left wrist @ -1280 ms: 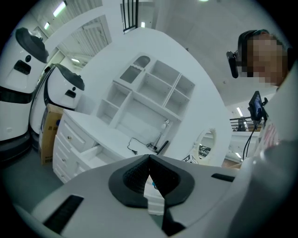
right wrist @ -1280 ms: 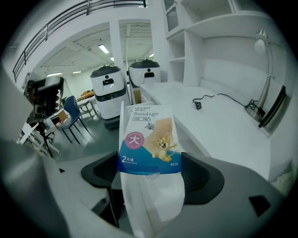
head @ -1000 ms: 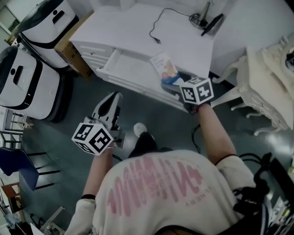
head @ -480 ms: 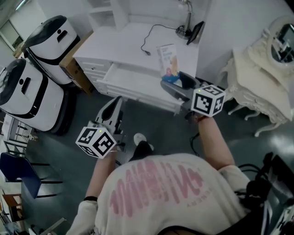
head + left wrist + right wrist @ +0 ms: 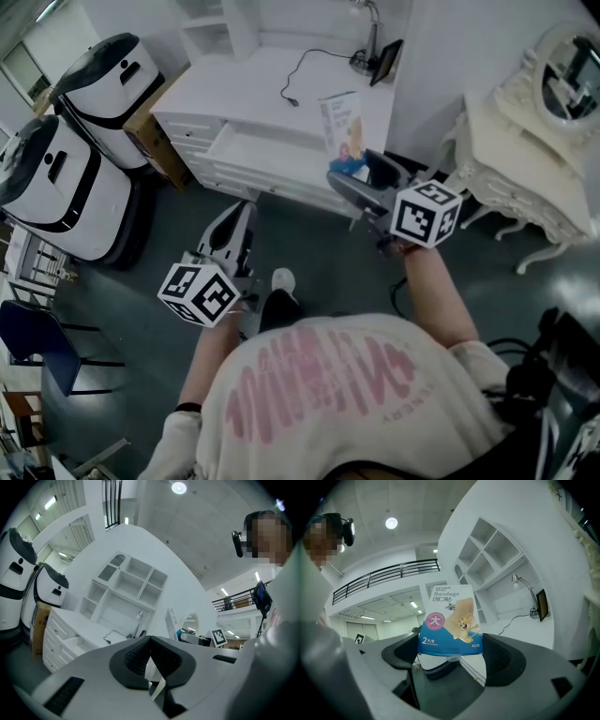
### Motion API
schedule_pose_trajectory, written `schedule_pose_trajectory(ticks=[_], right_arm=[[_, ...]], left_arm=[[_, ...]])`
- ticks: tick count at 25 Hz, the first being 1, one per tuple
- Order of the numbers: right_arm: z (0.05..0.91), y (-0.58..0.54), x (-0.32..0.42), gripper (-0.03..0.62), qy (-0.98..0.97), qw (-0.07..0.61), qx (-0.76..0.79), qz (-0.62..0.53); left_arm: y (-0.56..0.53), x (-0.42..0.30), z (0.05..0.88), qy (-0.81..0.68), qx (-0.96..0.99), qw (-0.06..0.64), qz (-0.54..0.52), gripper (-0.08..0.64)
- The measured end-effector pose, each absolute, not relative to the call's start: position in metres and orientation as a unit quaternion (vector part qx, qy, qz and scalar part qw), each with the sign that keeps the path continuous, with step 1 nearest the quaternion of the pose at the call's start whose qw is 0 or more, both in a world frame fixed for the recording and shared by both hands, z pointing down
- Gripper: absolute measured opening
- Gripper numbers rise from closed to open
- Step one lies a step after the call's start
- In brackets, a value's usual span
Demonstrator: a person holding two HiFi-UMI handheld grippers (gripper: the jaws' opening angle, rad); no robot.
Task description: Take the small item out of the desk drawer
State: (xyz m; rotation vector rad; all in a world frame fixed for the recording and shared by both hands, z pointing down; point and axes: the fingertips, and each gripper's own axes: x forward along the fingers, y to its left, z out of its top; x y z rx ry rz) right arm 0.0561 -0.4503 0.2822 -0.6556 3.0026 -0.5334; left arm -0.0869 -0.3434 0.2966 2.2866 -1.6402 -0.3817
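Far left of the desk [image 5: 272, 70] stands a blue chair [image 5: 37, 342]. Nearer, two white-and-black machines [image 5: 61, 178] crowd the desk's left end. A carton [image 5: 155, 127] is wedged between them and the desk's side.

The left gripper [image 5: 236, 217] hangs over the floor in front of the desk, below the drawer [image 5: 248, 152] and apart from it. Its jaws are pressed together with nothing held between the pads. A pale shoe [image 5: 282, 279] shows on the floor just beside it.

The drawer is pulled out from the desk's front, left of centre; what lies inside is too small to tell. On the desk top behind it a black cable [image 5: 305, 70] trails toward the back right corner. Open shelves [image 5: 126, 583] rise at the desk's rear.

The small item, a bandage box [image 5: 341, 120], is out of the drawer. It stands upright above the desk's front right part, right of the drawer. The right gripper [image 5: 361, 173] clamps its blue lower edge between both pads. In the right gripper view the box blocks the middle of the scene.

At the desk's back right corner stand a lamp [image 5: 367, 28] and a dark screen [image 5: 385, 61]. Right of the desk, past a white wall, is an ornate cream dresser [image 5: 520, 141] with a round mirror [image 5: 569, 82].
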Motion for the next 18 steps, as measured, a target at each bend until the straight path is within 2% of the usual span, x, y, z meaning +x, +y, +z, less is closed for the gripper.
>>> schedule_pose_trajectory(ticks=[18], right_arm=[[0.304, -0.429, 0.076, 0.437, 0.957, 0.002, -0.222, -0.188]], left_arm=[[-0.319, -0.073, 0.300, -0.566, 0.799, 0.162, -0.123, 0.029]])
